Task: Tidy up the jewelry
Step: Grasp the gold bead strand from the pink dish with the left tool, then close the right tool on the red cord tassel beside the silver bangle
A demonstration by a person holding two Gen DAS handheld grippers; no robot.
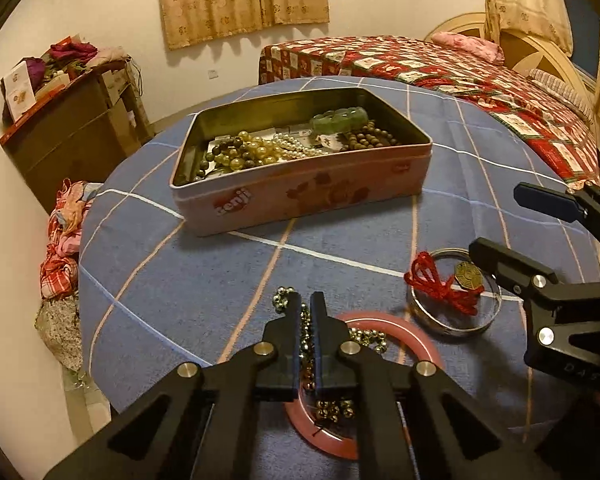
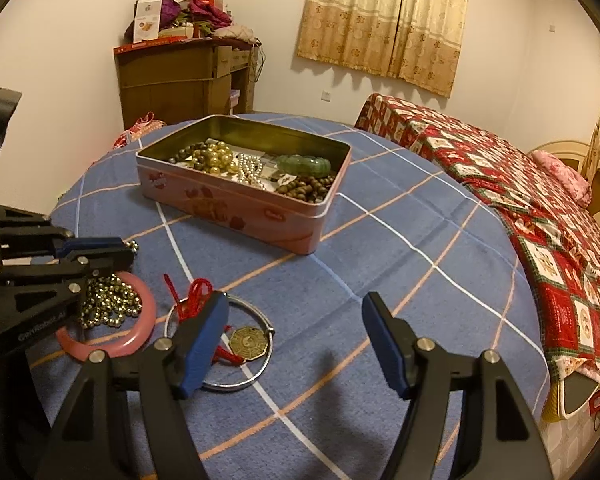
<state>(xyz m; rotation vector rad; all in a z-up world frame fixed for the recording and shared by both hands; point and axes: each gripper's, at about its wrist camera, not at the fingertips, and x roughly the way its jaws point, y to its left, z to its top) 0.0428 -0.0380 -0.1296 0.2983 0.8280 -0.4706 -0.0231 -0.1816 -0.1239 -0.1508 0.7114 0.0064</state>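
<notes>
The left gripper [image 1: 307,304] had its fingers clamped on the gold bead strand [image 1: 306,334] over the pink bangle [image 1: 396,320]. The right gripper [image 2: 296,320] had its fingers wide apart, empty, above open surface [image 2: 380,240].

Woven cloth on the surface [image 2: 380,240], blue and matt, a little nubbly. The tin [image 1: 300,196] shows painted pink metal outside and a dull brassy sheen on its inner walls. Inside it, glossy pearl strands [image 1: 296,148], matt wooden beads [image 1: 368,136] and a waxy, translucent green bangle [image 1: 340,119]. Nearer in, shiny metallic gold beads [image 2: 110,306] spill over a smooth, glossy pink bangle [image 2: 140,340] (plastic or stone, hard to say). The silver bangle [image 2: 260,372] is polished metal, tied with twisted red cord [image 1: 440,284] and a dull brass coin [image 2: 246,342]. Left tongs [image 1: 307,308]: matt black plastic.
</notes>
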